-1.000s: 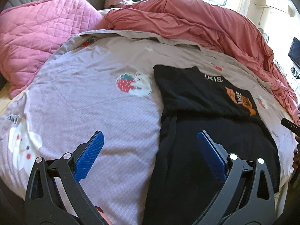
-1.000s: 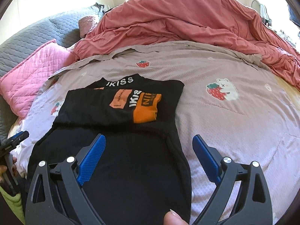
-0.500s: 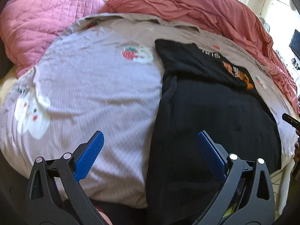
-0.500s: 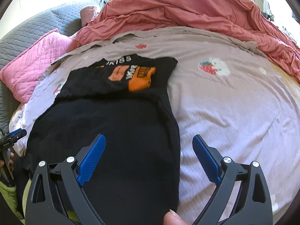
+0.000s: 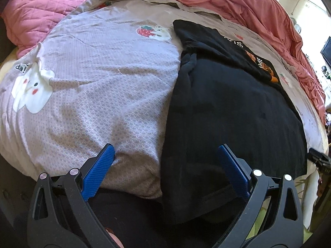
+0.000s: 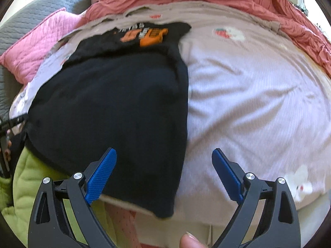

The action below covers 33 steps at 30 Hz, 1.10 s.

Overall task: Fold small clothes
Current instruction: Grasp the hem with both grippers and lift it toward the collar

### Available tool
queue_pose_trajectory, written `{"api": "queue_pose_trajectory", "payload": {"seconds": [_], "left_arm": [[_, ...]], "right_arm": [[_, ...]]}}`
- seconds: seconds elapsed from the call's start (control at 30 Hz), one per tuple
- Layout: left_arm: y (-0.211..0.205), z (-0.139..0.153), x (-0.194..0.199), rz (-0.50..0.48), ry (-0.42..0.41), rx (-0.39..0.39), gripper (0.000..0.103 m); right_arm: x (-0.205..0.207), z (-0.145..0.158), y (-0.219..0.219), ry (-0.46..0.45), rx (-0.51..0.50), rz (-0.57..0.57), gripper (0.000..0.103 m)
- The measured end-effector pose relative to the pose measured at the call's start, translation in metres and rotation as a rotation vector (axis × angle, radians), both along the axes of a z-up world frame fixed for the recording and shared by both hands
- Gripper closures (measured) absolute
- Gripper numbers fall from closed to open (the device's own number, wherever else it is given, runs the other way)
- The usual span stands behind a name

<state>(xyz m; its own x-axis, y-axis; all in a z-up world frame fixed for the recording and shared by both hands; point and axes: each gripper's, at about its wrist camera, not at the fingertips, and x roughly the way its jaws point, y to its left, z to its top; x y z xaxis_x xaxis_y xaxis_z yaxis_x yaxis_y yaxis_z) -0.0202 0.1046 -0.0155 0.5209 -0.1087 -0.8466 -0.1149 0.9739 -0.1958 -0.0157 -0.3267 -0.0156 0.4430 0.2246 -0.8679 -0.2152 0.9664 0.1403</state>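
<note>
Bedroom setting: bed covered by a pale sheet (image 5: 99,86) printed with strawberries and bears.

Item 1. Left gripper (image 5: 165,165): jaws wide apart, nothing held. Its right finger sits over the near hem of the black shirt (image 5: 227,113); its left finger sits over bare sheet.

Item 2. Right gripper (image 6: 164,165): jaws wide apart, nothing held. Its left finger sits over the shirt's near edge; its right finger over bare sheet.

Item 3. Black shirt, the task's thing: spread flat ahead of both tools, hem nearest and drooping over the bed's edge, far end doubled over to show an orange print (image 6: 152,36). It lies ahead and right of the left tool, ahead and left of the right tool.

Item 4. Beyond the shirt: red quilt (image 5: 238,2) bunched at the far side; pink pillow (image 5: 41,6) far left of the left tool. Green blanket (image 6: 37,186) below the hem, near the right tool.

Risks, as judged: the overhanging hem may slide off the edge if tugged; a pinch may catch sheet along with shirt; uneven lifting by the two tools may skew the fold or undo the doubled far end.
</note>
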Motion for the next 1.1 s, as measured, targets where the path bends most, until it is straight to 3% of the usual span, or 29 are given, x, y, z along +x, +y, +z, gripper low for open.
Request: {"api": "queue_pose_trajectory", "payload": {"seconds": [0.1, 0.2, 0.27, 0.33, 0.37, 0.5, 0.57, 0.8, 0.97, 1.1], "left_arm": [[-0.003, 0.0, -0.003, 0.005, -0.002, 0.005, 0.015], [-0.002, 0.0, -0.004, 0.014, -0.005, 0.002, 0.024], [-0.001, 0.0, -0.005, 0.015, -0.004, -0.021, 0.042], [0.0, -0.001, -0.005, 0.004, 0.005, -0.076, 0.057], [-0.001, -0.001, -0.005, 0.002, 0.007, -0.079, 0.057], [-0.006, -0.004, -0.007, -0.006, 0.015, -0.061, 0.057], [-0.005, -0.005, -0.007, 0.006, 0.022, -0.06, 0.057], [-0.012, -0.006, -0.004, 0.002, 0.03, -0.028, 0.057], [-0.019, -0.001, -0.004, -0.008, 0.018, 0.015, 0.085], [-0.015, 0.003, -0.008, 0.013, 0.002, 0.012, 0.099]], "right_arm": [[-0.008, -0.003, -0.003, 0.027, 0.014, -0.007, 0.024], [-0.014, -0.004, -0.007, 0.052, 0.04, -0.007, 0.051], [-0.015, -0.006, -0.008, 0.062, 0.056, 0.001, 0.078], [-0.016, -0.006, -0.006, 0.057, 0.061, 0.003, 0.089], [-0.016, -0.005, -0.006, 0.052, 0.063, 0.003, 0.093], [-0.014, -0.006, -0.007, 0.049, 0.067, -0.006, 0.09], [-0.012, -0.01, -0.014, 0.063, 0.092, -0.041, 0.074], [-0.013, -0.014, -0.013, 0.056, 0.104, -0.031, 0.07], [-0.014, -0.011, -0.003, 0.026, 0.11, 0.007, 0.087], [-0.012, -0.01, -0.01, 0.019, 0.165, -0.004, 0.093]]}}
